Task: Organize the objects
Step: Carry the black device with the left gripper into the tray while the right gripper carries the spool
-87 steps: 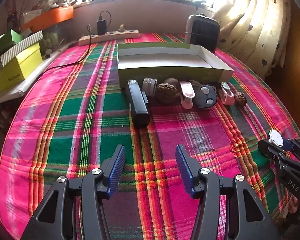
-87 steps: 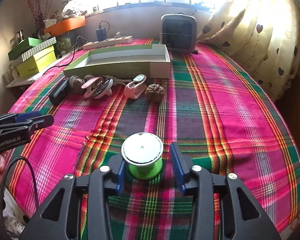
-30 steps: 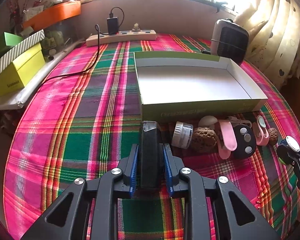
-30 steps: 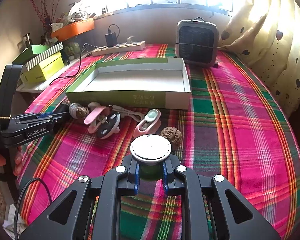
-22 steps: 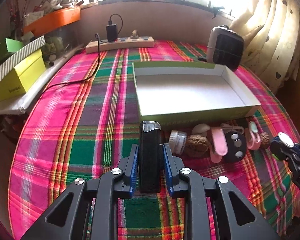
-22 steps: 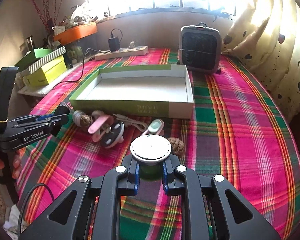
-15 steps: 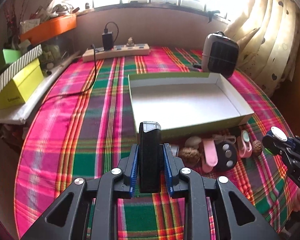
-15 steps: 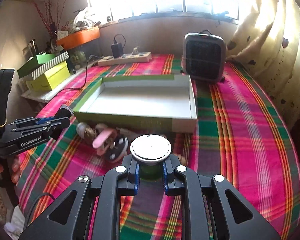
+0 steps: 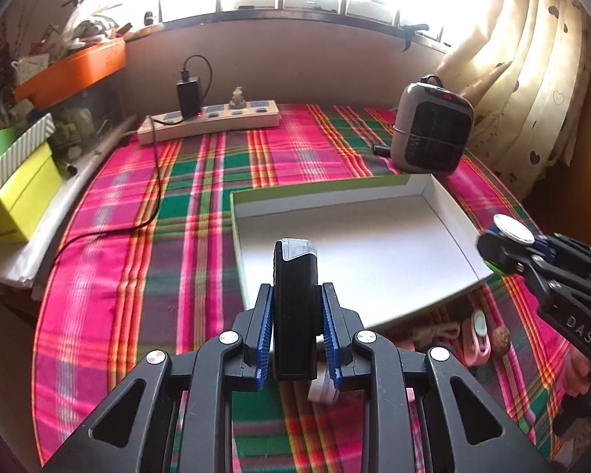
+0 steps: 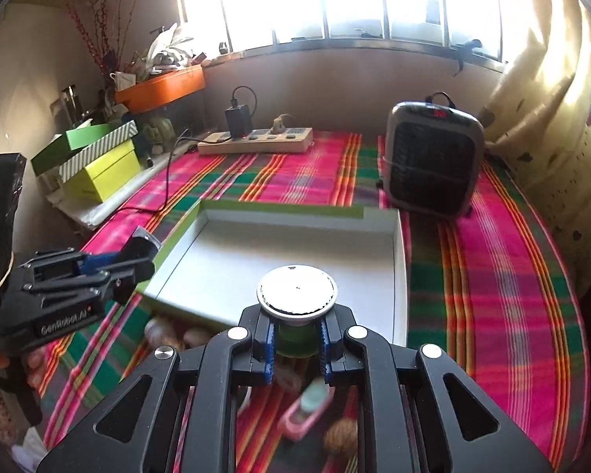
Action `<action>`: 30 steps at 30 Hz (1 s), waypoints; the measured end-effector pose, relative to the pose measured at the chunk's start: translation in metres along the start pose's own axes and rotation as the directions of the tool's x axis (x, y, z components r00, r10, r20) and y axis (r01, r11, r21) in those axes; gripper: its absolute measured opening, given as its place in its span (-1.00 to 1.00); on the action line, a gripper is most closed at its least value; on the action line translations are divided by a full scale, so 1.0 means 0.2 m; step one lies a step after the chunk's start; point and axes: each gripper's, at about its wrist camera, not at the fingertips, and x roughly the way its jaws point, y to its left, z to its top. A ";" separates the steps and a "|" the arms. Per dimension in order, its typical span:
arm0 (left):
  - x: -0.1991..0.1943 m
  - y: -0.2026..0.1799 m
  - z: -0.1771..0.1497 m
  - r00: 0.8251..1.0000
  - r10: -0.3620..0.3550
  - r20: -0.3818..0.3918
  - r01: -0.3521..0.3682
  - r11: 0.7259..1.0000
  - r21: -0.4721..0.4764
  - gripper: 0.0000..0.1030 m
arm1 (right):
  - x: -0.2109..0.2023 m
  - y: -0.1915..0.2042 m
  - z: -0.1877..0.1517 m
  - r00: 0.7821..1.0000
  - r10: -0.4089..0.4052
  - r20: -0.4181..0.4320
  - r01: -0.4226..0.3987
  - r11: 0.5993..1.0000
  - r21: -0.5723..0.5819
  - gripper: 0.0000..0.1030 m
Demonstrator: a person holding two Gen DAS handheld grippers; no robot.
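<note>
Left: left gripper clamped on a black oblong device, now lifted from the row of small items and carried over the near left corner of the open white tray. A second ago, same grip, but low at the plaid cloth beside the row.

Centre: tray interior bare; no item deposited yet.

Right: right gripper clamped on a green spool with a white disc top, likewise raised from the cloth to the tray's near edge.

Implication: pick-up of both items complete, transport nearly done; release into the tray judged the next step.

Left wrist view only: device's clear end cap; pink clip and walnut left on the cloth below the right gripper.

Right wrist view only: tray's far wall beside the heater; stacked boxes at far left; blurred leftover items beneath the jaws.
</note>
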 end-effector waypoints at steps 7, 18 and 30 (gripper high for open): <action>0.13 0.00 0.11 1.000 -0.014 -0.022 0.014 1.000 0.003 -0.59 | 0.20 -0.02 0.13 0.999 0.003 -0.040 -0.003 1.000 -0.015 -0.65; 0.34 0.02 0.20 0.997 -0.003 -0.079 0.004 1.000 0.009 -0.59 | 0.44 -0.07 0.24 0.994 0.019 -0.107 -0.019 1.000 0.004 -0.65; 0.46 0.03 0.20 0.993 0.007 -0.119 -0.006 1.000 0.009 -0.58 | 0.60 -0.09 0.26 0.983 -0.032 -0.181 0.030 0.999 -0.019 -0.65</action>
